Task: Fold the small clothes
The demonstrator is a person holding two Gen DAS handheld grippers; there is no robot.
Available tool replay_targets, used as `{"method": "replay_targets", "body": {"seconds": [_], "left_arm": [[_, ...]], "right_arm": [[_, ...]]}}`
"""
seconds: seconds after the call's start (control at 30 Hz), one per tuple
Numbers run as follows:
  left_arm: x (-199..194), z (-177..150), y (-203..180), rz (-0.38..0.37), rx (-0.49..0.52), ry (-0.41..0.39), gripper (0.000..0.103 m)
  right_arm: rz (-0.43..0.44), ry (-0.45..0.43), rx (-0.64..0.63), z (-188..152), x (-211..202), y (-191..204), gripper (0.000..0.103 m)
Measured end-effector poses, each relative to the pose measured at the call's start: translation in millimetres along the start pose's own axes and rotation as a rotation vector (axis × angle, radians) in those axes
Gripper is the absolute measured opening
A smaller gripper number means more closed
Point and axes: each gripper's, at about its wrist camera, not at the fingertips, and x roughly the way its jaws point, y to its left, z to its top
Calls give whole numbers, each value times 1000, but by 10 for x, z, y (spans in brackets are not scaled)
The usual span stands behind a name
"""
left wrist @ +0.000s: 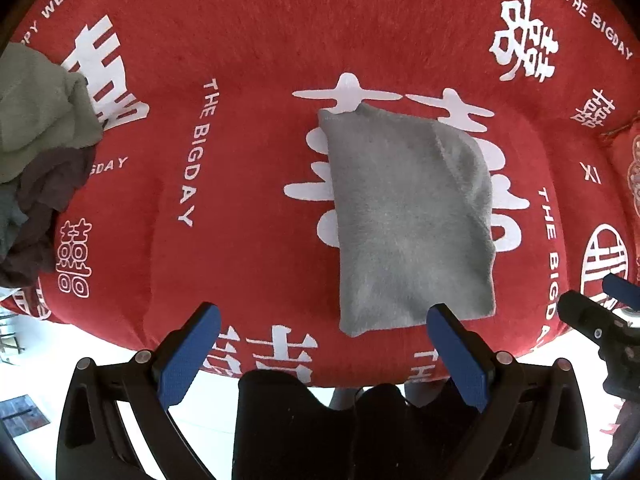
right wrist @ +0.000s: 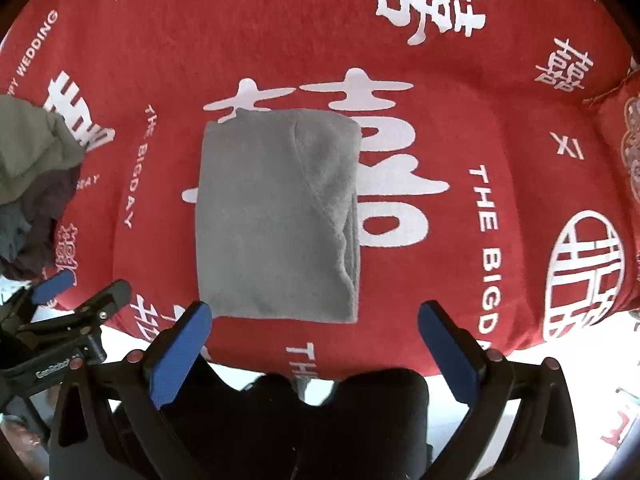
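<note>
We work over a red cover printed with white characters and "THE BIGDAY" lettering, with pale floor showing past its near edge. On it, about mid-cover, lies a grey cloth, folded into a tidy rectangle and flat, with a doubled edge along its right side. We judge this piece done, or nearly so: nothing holds it. Our right gripper hangs above its near edge with the jaws spread wide and empty; our left gripper hangs likewise, jaws apart and bare, just off the cloth's near corner. What is left, we think, is the pile at the cover's left edge, a crumpled heap of olive, dark brown and bluish pieces not yet folded. The right view shows the fold squarely, with the diagonal seam across its top layer, and the left gripper's body at lower left. The left view shows more of the pile, and one blue finger of the right gripper at its right edge.
</note>
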Motion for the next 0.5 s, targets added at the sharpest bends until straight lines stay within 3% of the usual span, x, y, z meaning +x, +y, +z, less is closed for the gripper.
{"method": "replay_targets", "body": {"seconds": [0.5], "left_arm": [[-208, -46, 11, 3, -6, -17, 103]], "right_arm": [[-25, 8, 2, -10, -151, 79, 103]]}}
